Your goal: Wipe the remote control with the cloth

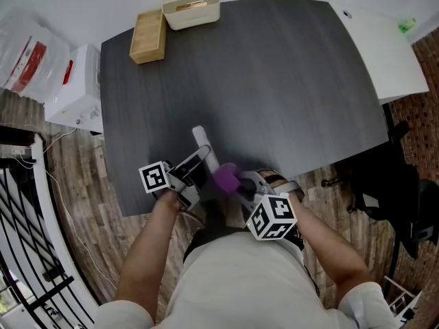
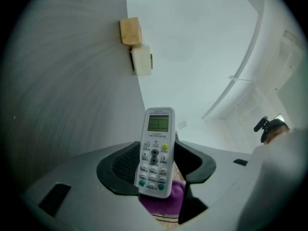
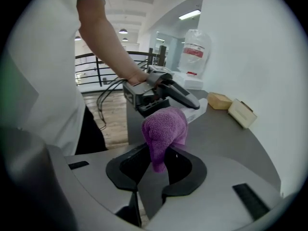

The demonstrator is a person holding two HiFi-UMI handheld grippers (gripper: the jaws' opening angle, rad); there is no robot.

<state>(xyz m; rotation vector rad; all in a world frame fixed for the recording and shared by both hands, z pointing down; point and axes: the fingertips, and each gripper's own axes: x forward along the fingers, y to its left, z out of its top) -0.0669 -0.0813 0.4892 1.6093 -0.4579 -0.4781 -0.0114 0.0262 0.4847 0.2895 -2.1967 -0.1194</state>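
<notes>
Head view: the left gripper (image 1: pixel 199 162) and the right gripper (image 1: pixel 240 186) meet over the 6 o'clock edge of the dark grey table (image 1: pixel 274 81).

Left gripper view: the jaws are clamped on the lower half of the white remote control (image 2: pixel 156 150), one pad on each long side. The remote's display end points to 12 o'clock and its buttons face the camera.

Right gripper view: the jaws are closed on the purple cloth (image 3: pixel 164 129), which stands bunched above the pads.

In the head view the cloth (image 1: pixel 226 178) lies at 4 o'clock from the remote control (image 1: pixel 204 144), just beside its lower end; contact cannot be confirmed.

A wooden box (image 1: pixel 148 36) and a cream box (image 1: pixel 191 7) sit near the table's 11 o'clock corner, well apart from both grippers.
</notes>
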